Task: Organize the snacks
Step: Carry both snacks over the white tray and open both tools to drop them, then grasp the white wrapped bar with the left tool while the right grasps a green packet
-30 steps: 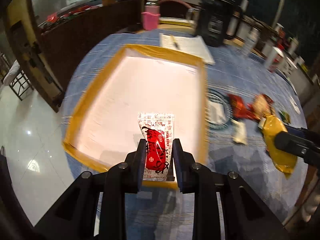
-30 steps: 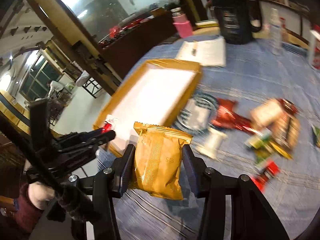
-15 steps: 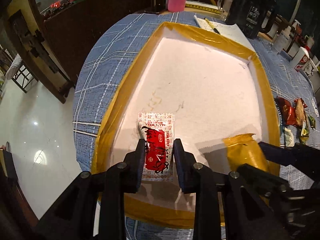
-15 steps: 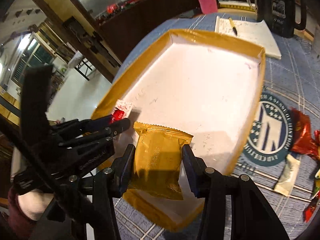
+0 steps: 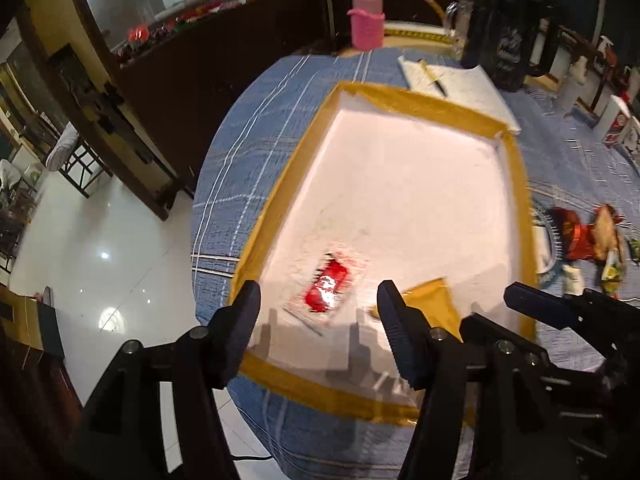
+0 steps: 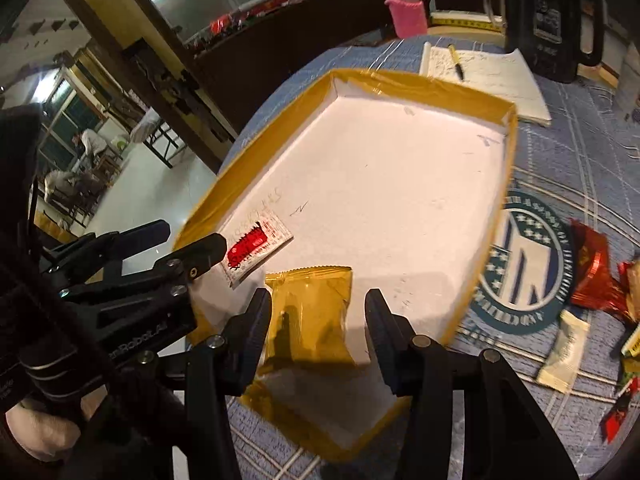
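A white tray with a yellow rim (image 5: 516, 168) (image 6: 420, 80) lies on the blue checked tablecloth. A red-and-white sachet (image 5: 326, 286) (image 6: 256, 246) lies on the tray floor near its front left corner. A yellow snack packet (image 6: 310, 314) (image 5: 430, 304) lies beside it to the right. My left gripper (image 5: 318, 308) is open above the sachet and holds nothing. My right gripper (image 6: 318, 312) is open, with its jaws on either side of the yellow packet and apart from it.
Several loose snacks (image 6: 588, 276) (image 5: 588, 236) lie on the cloth right of the tray, by a round blue-and-white coaster (image 6: 524, 272). A notepad with a pen (image 6: 484, 72), a black jug (image 6: 548, 16) and a pink-sleeved bottle (image 5: 366, 20) stand behind the tray.
Both grippers have opened and let go. The sachet and the yellow packet now lie on the tray floor. Both grippers have drawn back slightly.
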Demonstrator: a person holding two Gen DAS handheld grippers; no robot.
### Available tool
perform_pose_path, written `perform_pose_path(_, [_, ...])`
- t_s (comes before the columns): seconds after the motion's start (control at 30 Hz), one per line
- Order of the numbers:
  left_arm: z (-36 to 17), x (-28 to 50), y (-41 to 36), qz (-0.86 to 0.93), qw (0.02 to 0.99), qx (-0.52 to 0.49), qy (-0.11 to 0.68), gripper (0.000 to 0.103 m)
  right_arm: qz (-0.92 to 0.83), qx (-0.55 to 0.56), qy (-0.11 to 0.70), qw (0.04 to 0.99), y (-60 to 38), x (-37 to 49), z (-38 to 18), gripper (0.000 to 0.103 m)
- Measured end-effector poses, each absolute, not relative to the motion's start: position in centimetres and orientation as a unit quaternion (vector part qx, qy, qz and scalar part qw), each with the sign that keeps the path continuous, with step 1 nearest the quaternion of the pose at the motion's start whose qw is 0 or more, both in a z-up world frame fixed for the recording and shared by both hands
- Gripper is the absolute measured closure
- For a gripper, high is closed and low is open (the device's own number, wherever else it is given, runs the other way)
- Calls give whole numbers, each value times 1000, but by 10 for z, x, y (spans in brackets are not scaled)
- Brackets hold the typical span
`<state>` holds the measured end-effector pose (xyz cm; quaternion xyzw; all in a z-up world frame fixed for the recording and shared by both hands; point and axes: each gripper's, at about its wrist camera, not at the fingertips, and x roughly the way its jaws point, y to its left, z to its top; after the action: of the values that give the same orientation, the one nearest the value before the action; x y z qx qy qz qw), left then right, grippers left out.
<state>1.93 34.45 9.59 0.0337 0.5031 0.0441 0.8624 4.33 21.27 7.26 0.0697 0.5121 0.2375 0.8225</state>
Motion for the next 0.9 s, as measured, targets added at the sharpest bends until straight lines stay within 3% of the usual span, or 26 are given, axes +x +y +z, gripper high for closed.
perform_pose_path(0.63, [134, -29, 194, 39, 872, 123, 472, 41, 172, 128, 483, 849, 56, -15, 95, 54])
perform_pose_path(0.9, [123, -30, 169, 16, 865, 74, 496, 41, 120, 154, 483, 854, -23, -36, 86, 54])
